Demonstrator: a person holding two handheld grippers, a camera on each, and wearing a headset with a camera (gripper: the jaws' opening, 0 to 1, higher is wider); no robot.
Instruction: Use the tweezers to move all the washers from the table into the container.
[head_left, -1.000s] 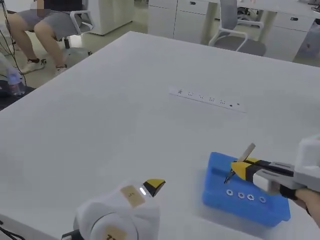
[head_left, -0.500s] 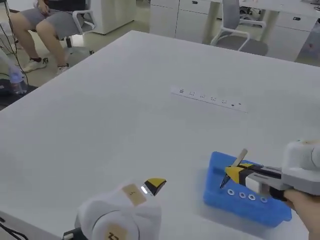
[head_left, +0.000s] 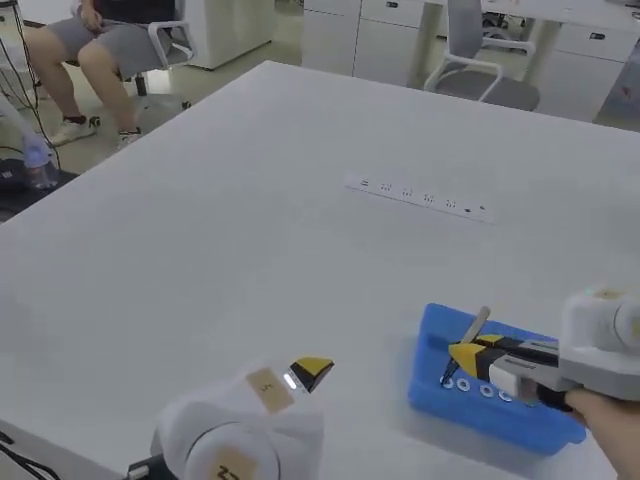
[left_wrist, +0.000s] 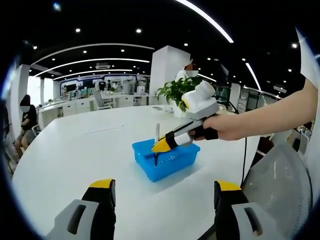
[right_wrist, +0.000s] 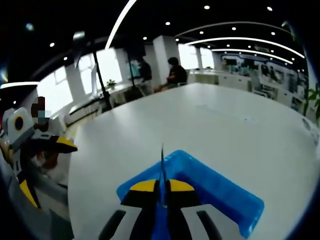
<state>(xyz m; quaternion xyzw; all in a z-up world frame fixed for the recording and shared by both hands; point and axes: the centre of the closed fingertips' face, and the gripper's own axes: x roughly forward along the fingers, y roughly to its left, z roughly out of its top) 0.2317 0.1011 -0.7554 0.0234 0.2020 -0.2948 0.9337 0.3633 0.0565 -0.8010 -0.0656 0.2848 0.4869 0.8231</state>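
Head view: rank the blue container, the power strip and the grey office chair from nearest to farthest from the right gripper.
1. Blue container, directly under the right gripper.
2. Power strip, farther back on the table.
3. Grey office chair, beyond the table's far edge.

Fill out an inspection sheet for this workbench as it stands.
Surface: white table, bare around the work; no loose washers seen.
Job's things: blue rectangular plastic container holds a row of small metal washers; slim metal tweezers point into it.
Clutter: white power strip, apart from the container.
Grippers: right gripper shut on the tweezers; left gripper open, empty.
Cables: thin dark cable below the right gripper.
Surroundings: office chairs, cabinets, seated person.
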